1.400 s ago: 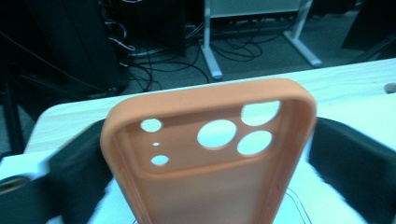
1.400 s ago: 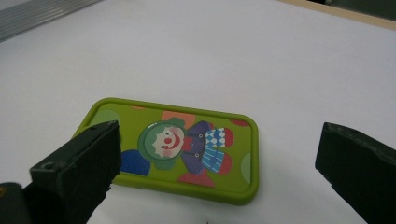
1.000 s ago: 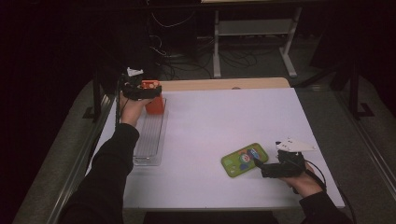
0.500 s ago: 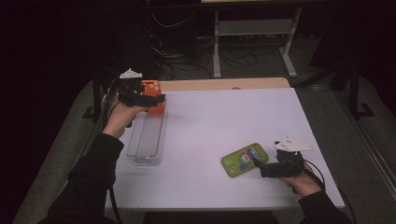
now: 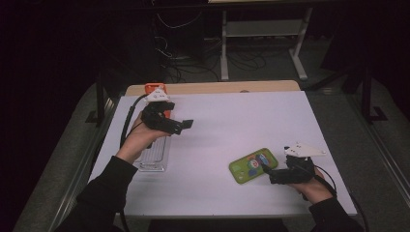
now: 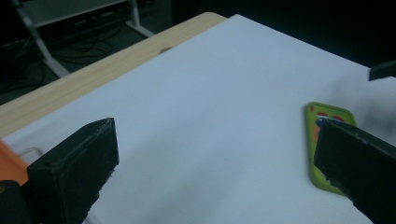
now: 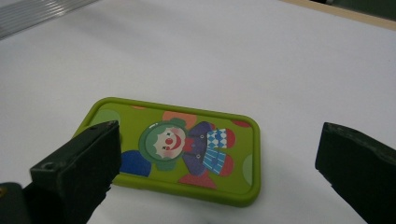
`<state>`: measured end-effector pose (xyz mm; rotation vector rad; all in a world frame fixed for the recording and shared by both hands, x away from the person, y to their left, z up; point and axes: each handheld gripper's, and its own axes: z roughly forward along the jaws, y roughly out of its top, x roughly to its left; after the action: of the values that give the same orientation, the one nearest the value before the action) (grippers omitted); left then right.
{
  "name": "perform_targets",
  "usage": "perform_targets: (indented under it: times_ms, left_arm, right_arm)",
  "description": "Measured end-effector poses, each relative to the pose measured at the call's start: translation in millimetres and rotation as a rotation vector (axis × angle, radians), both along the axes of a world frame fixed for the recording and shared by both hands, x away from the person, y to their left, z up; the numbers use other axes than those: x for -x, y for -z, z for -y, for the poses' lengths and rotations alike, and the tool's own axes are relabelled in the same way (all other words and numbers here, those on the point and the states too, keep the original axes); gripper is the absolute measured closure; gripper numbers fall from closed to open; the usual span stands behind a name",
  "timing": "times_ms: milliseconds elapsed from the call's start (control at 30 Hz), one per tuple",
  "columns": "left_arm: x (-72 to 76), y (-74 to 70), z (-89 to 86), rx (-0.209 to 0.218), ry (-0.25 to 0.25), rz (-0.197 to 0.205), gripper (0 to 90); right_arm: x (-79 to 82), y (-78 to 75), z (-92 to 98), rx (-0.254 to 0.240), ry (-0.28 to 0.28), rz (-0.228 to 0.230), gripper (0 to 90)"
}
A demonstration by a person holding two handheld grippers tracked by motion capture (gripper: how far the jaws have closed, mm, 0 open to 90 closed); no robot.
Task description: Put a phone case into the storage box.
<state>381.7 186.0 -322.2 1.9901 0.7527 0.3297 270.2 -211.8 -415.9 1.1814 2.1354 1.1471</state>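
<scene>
Now the white table (image 5: 217, 121) carries a clear tray (image 5: 154, 153) at its left edge, above which the left gripper (image 5: 181, 125) hangs with jaws apart and empty, while the right gripper (image 7: 219, 154), also spread wide, faces the green clown tray (image 7: 177, 149) lying flat near it, probably to grasp it.
</scene>
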Motion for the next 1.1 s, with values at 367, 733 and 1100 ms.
perform_targets:
  times_ms: [367, 733, 1100]
  left_arm:
    - [39.5, 23.2, 26.3, -0.011, 0.115, -0.02, 0.0]
    - [57.0, 51.9, 35.4, -0.026, 0.166, -0.047, 0.0]
    - [70.7, 76.7, 43.7, -0.066, 0.197, -0.041, 0.0]
  right_arm:
    - [1.6, -4.7, -1.7, -0.004, 0.003, 0.018, 0.0]
    - [2.7, -3.9, -2.8, -0.011, -0.014, 0.01, 0.0]
    - [1.8, -2.8, 1.9, -0.017, -0.017, 0.007, 0.0]
